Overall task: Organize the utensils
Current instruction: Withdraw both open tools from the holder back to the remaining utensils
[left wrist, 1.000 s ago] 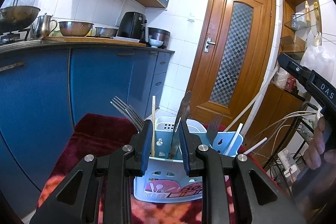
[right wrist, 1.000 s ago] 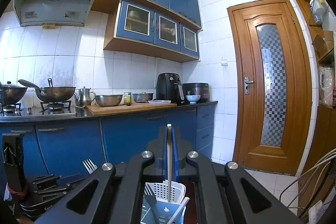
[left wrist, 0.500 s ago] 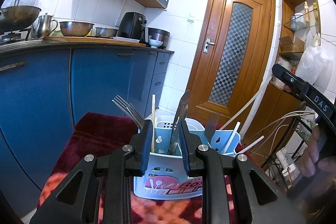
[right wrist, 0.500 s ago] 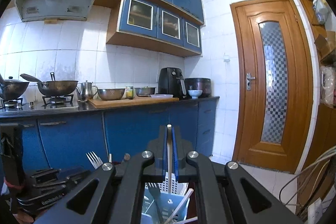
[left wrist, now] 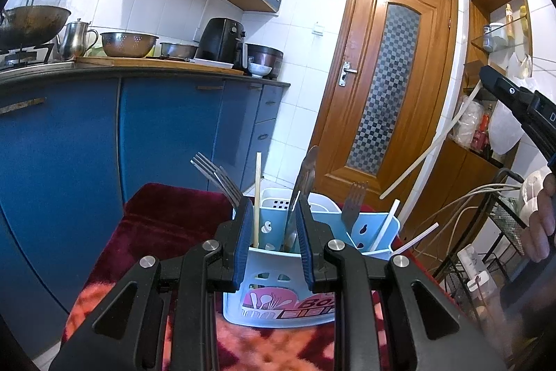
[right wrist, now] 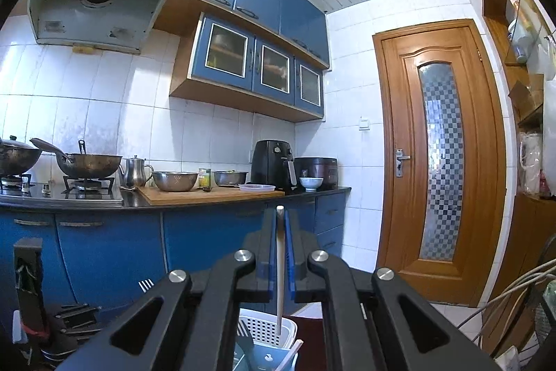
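A light blue utensil caddy [left wrist: 278,298] stands on a red patterned cloth [left wrist: 163,225]. It holds forks [left wrist: 222,180], a wooden chopstick [left wrist: 257,197], a metal utensil [left wrist: 305,173] and white chopsticks [left wrist: 384,230]. My left gripper [left wrist: 272,225] is open and empty just in front of the caddy. My right gripper [right wrist: 280,225] is shut on a white chopstick [right wrist: 279,273], held upright above the caddy [right wrist: 267,332]. That chopstick shows in the left wrist view [left wrist: 427,152] slanting above the caddy's right side.
Blue kitchen cabinets [left wrist: 104,141] stand to the left with a counter of pots and bowls [right wrist: 173,180]. A wooden door [left wrist: 382,86] is behind. A wire rack with cables [left wrist: 493,214] stands at the right. The left gripper's body [right wrist: 45,319] shows low left.
My right gripper has risen with the white chopstick, lifting its lower end higher above the caddy. My left gripper has stayed open in front of the caddy.
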`<act>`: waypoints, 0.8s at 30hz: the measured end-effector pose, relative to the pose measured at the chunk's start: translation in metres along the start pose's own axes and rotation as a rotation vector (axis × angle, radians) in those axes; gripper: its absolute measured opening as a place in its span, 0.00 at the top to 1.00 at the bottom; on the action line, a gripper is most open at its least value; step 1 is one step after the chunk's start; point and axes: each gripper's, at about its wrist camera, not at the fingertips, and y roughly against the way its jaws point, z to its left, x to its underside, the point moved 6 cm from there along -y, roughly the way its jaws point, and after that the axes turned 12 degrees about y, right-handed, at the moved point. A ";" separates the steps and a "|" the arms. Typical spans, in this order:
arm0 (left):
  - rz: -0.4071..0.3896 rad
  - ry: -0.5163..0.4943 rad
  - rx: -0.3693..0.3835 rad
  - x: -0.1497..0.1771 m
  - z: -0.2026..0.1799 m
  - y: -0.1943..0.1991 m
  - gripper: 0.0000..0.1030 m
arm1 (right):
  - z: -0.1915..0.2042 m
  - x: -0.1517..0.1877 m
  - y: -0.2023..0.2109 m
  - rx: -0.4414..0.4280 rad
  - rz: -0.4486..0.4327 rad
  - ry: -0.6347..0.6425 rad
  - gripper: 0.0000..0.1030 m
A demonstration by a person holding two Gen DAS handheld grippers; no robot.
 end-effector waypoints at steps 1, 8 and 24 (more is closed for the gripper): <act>0.001 0.001 0.000 0.000 0.001 0.000 0.76 | 0.001 0.000 0.000 -0.008 0.006 -0.005 0.94; -0.001 0.012 -0.001 0.002 0.004 0.004 0.76 | 0.015 0.018 -0.008 -0.059 0.084 0.000 0.94; 0.024 0.025 -0.008 0.013 0.009 0.004 0.76 | 0.038 0.101 -0.038 -0.156 0.328 -0.066 0.92</act>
